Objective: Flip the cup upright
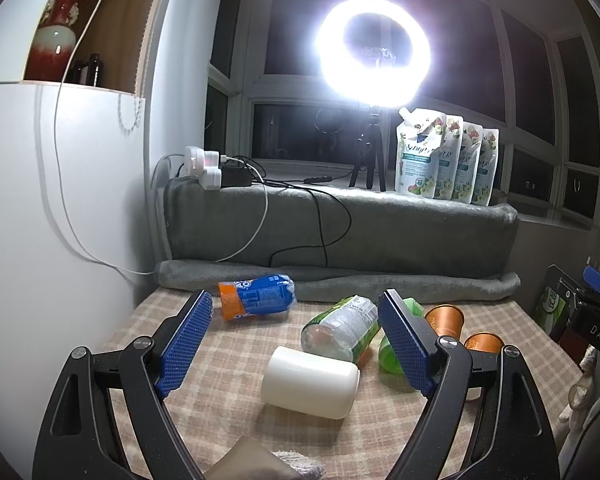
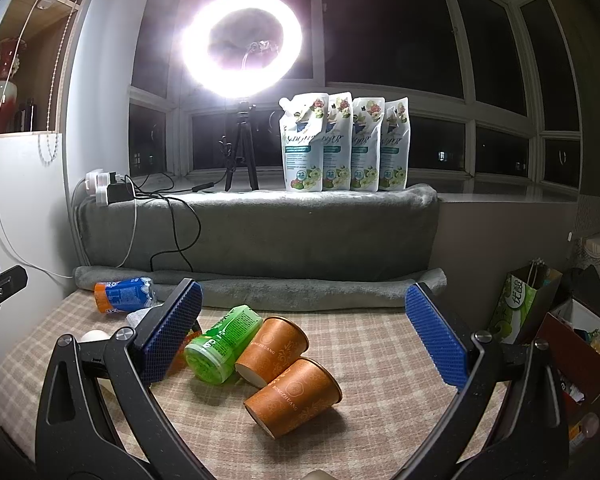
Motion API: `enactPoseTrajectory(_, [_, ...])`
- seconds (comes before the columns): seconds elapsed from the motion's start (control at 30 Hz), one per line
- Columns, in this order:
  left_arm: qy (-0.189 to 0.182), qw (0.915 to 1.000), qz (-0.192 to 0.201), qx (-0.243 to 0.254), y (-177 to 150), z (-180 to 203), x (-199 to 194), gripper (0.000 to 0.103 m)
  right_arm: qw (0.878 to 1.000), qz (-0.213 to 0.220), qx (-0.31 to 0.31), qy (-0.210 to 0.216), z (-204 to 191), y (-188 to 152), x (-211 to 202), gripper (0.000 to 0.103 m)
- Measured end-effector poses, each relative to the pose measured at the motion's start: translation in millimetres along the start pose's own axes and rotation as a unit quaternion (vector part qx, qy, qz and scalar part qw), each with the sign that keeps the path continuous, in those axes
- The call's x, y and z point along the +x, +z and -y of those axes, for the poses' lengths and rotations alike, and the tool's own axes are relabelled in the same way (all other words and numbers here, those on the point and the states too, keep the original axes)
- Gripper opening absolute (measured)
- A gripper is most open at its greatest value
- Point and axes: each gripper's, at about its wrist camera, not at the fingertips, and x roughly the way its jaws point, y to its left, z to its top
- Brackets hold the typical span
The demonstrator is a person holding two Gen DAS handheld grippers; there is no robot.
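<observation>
**Both tongs gaping wide over toppled cups**

The checked tablecloth (image 2: pixel 372 344) is stretching out ahead of both tools. The right gripper (image 2: pixel 304 320) is hovering with its blue pads (image 2: pixel 436 336) spread far apart, gripping nothing and touching nothing. Between and just below its pads, two orange paper cups (image 2: pixel 294 396) are lying on their sides, touching each other, with a green cup (image 2: pixel 220 346) lying against the farther one, near the left pad. The left gripper (image 1: pixel 296 340) is likewise standing wide open and empty. Between its fingers a white cup (image 1: pixel 310 382) is lying on its side, with a clear bottle (image 1: pixel 340 328) just beyond it. An orange-and-blue bottle (image 1: pixel 256 296) is lying farther ahead, beyond the left pad.
</observation>
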Motion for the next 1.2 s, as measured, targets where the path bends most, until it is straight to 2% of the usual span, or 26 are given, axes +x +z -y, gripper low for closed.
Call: enactPoseTrajectory(1.2, [-0.003,1.0,-0.007,-0.004,-2.0,-2.8,1.0,0.085,1.0,-0.002,0.0,0.001,-1.5,-1.4,2.5,0.103])
